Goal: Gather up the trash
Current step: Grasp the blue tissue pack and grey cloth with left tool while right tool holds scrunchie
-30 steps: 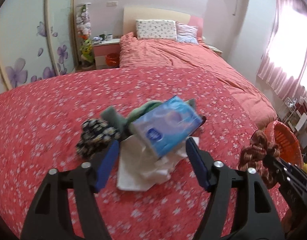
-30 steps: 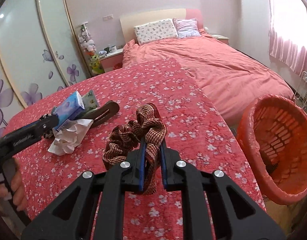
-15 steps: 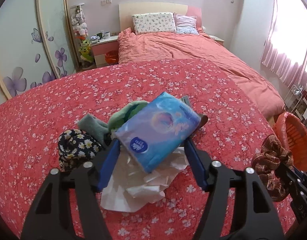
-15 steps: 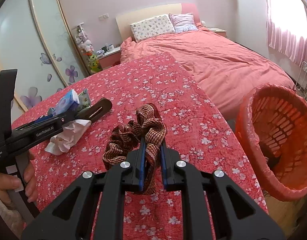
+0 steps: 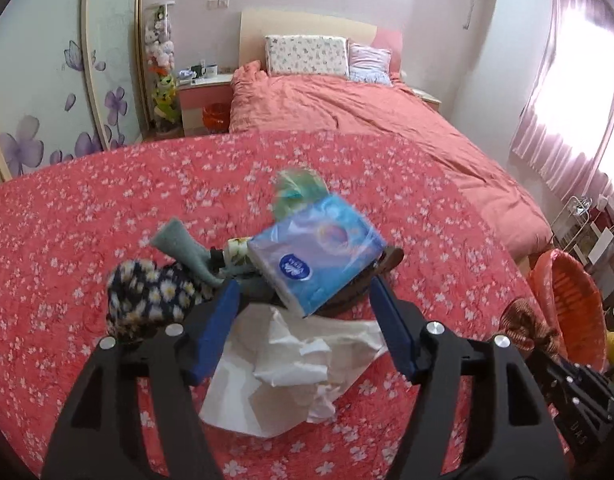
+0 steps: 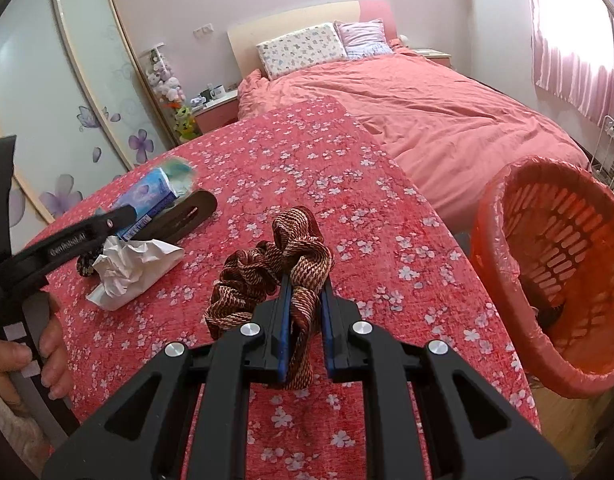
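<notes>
The orange basket (image 6: 555, 264) stands off the right edge of the red flowered table (image 6: 347, 208), lined with thin plastic, its mouth tilted toward the table. It looks light and a little flexible; nothing needs to grip it.

On the left part of the table lies a small pile. The crumpled white tissue (image 5: 291, 364) is at its front, very light, soft and easy to crush, so I think any fold in the middle is good to pinch. Just behind it is the blue tissue pack (image 5: 319, 256), soft but with some body and a slippery film; its short sides seem best. A dark flowered scrunchie (image 5: 147, 300) lies to its left.

The right gripper (image 6: 305, 320) hangs above the table, pointing forward, the basket on its right. Its fingers are nearly closed and pinch the brown striped scrunchie (image 6: 283, 264), a soft, springy cloth ring that droops on both sides.

The left gripper (image 5: 307, 328) is low, aimed at the pile. Its fingers are wide apart, holding nothing, with the tissue and the pack's near end between them.
</notes>
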Available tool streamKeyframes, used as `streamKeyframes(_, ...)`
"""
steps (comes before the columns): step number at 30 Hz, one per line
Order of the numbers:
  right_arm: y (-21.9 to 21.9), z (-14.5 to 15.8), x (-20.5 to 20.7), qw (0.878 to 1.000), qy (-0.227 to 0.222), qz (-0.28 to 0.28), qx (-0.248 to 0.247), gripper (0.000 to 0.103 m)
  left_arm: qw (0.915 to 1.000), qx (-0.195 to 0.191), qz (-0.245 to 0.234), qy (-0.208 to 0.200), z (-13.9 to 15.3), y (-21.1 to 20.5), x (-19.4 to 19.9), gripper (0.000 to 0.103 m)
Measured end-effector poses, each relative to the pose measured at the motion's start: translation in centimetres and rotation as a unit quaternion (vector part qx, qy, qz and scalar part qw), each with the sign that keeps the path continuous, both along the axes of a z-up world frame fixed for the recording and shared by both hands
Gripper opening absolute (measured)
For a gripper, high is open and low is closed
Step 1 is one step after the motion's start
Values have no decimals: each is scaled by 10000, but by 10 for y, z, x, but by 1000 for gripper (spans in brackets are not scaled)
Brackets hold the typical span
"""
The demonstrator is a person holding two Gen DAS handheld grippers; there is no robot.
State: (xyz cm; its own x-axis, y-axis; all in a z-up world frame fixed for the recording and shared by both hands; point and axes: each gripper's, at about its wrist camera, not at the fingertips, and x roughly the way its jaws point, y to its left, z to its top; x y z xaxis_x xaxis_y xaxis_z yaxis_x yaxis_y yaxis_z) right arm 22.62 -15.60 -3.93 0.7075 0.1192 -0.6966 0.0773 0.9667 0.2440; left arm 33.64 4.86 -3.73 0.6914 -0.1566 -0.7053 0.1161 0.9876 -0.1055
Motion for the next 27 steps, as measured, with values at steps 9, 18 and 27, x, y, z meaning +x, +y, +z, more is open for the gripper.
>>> streamKeyframes(9, -2, 0, -1, 10000, 4, 17, -8, 13, 9997, 124, 179, 131, -5, -3, 29, 67)
streamKeyframes(18, -4, -2, -1, 10000, 58, 2, 4, 13, 9977, -395, -286, 481, -18, -9, 16, 48)
streamKeyframes(27, -4, -3, 1, 10000, 61, 1, 24, 13, 9997, -73, 145, 184, -11, 3, 27, 72)
